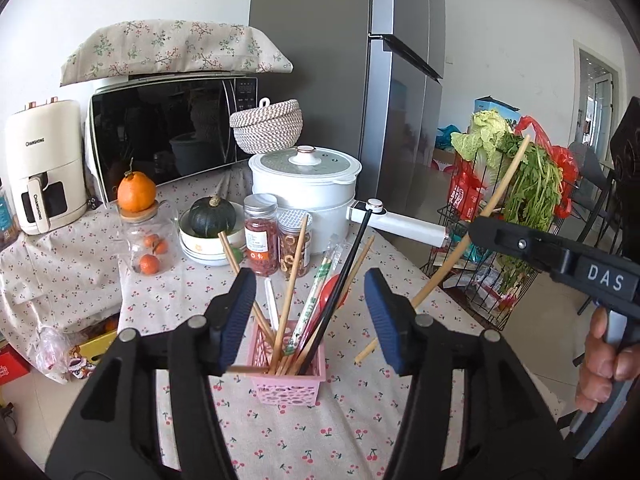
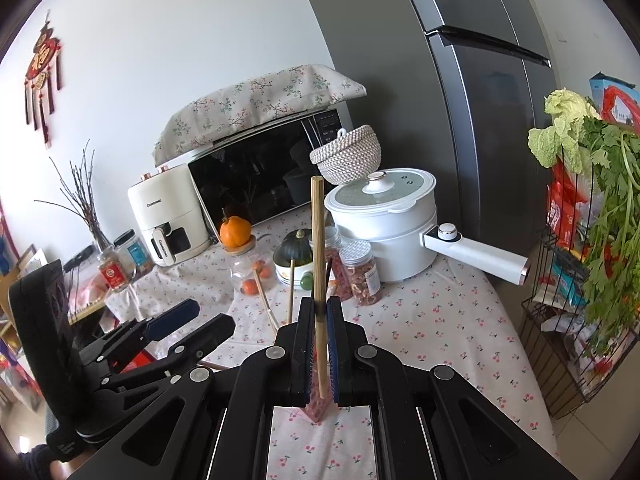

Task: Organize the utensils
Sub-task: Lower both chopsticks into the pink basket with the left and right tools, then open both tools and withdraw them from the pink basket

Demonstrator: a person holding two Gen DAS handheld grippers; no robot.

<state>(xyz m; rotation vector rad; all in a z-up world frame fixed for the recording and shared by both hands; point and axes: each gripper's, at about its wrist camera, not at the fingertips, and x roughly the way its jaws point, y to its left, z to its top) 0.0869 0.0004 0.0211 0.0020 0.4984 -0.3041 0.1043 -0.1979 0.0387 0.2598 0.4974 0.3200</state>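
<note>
A pink slotted basket (image 1: 286, 384) stands on the cherry-print tablecloth (image 1: 304, 440). It holds several wooden chopsticks (image 1: 290, 304), a black chopstick (image 1: 348, 264), a wrapped pair with green print (image 1: 316, 304), a white utensil (image 1: 272, 304) and a red spoon (image 1: 332, 292). My left gripper (image 1: 309, 280) is open, with its blue pads either side of the bundle and touching nothing. It shows at the left of the right wrist view (image 2: 214, 314). My right gripper (image 2: 320, 304) is shut on one wooden chopstick (image 2: 318, 240), which stands upright in that view. In the left wrist view this chopstick (image 1: 496, 200) slants above the table's right edge.
Behind the basket stand two spice jars (image 1: 260, 236), a bowl with a dark squash (image 1: 212, 216), a white pot with a long handle (image 1: 304, 188) and a glass jar with oranges (image 1: 148, 240). A wire rack of greens (image 1: 512, 200) stands off the right edge. A hand (image 1: 604, 360) holds the right gripper.
</note>
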